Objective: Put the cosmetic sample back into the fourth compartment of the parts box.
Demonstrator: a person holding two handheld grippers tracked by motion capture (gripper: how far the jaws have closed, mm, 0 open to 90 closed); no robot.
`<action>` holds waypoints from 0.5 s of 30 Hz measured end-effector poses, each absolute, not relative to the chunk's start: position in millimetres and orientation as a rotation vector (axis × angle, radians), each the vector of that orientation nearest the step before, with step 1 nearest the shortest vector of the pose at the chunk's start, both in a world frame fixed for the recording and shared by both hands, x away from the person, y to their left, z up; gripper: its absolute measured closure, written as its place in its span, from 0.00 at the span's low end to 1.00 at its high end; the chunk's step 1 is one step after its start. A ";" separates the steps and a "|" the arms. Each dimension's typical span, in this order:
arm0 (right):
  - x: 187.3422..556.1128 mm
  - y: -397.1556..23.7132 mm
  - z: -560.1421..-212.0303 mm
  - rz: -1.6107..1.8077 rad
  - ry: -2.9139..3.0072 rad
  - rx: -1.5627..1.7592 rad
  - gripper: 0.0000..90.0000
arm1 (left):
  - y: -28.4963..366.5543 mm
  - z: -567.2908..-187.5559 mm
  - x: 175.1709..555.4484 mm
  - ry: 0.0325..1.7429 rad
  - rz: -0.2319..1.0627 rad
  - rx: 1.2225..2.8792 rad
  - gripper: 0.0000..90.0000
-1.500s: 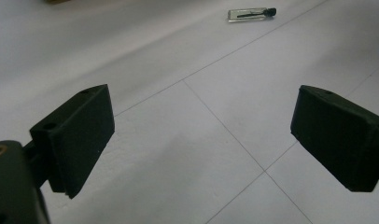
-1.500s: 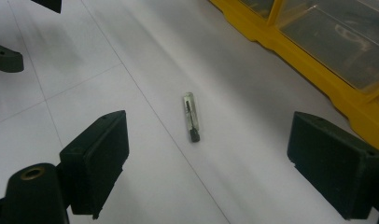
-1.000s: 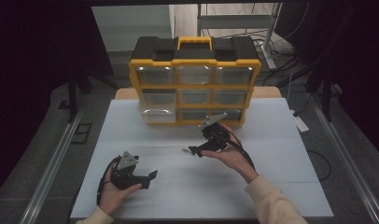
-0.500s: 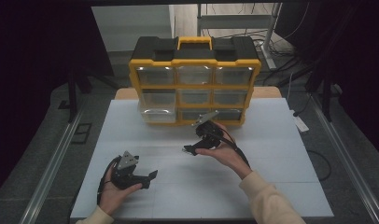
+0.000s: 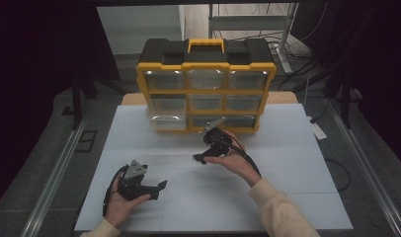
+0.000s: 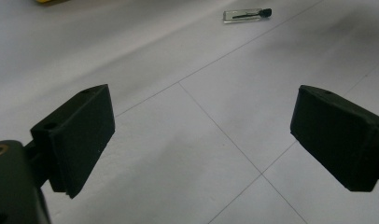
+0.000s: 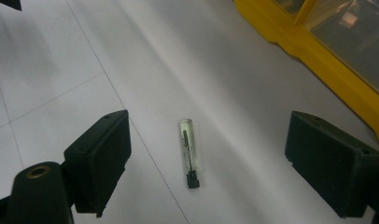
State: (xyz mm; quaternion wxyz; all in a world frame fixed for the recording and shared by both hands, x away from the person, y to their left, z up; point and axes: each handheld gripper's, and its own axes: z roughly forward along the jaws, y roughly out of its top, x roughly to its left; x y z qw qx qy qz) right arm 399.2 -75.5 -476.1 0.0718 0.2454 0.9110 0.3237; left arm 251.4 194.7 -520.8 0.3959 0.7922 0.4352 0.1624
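2 grippers are out over the white table (image 5: 297, 148). The right gripper (image 7: 206, 154) hangs with jaws spread wide on either side of a small clear vial (image 7: 189, 151) lying flat, near the yellow organizer (image 5: 206, 91), likely lined up to pinch it. The left gripper (image 5: 156, 187) waits near the front edge, jaws spread and empty, apparently kept clear.

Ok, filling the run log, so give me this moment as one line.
left gripper: open, idle | right gripper: open over vial | vial: flat on table | organizer: behind
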 end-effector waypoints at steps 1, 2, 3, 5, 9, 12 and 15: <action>399.6 -75.2 -476.8 0.970 2.741 0.734 0.18 | 194.6 -520.8 251.4 1.103 0.411 2.008 0.08; 399.6 -75.2 -476.8 0.970 2.741 0.734 0.18 | 194.6 -520.8 251.4 1.103 0.411 2.008 0.08; 399.6 -74.8 -477.3 0.967 2.743 0.737 0.18 | 194.6 -520.9 251.5 1.103 0.411 2.008 0.08; 401.0 -73.9 -478.7 0.954 2.754 0.716 0.20 | 194.6 -521.0 251.7 1.104 0.408 2.008 0.08; 402.2 -72.1 -479.8 0.940 2.763 0.720 0.20 | 194.5 -520.8 251.7 1.105 0.409 2.007 0.08; 403.8 -69.5 -481.3 0.923 2.779 0.712 0.21 | 194.2 -520.7 251.5 1.103 0.409 2.007 0.08; 404.4 -65.9 -484.3 0.896 2.798 0.725 0.22 | 193.9 -520.8 251.5 1.102 0.407 2.009 0.08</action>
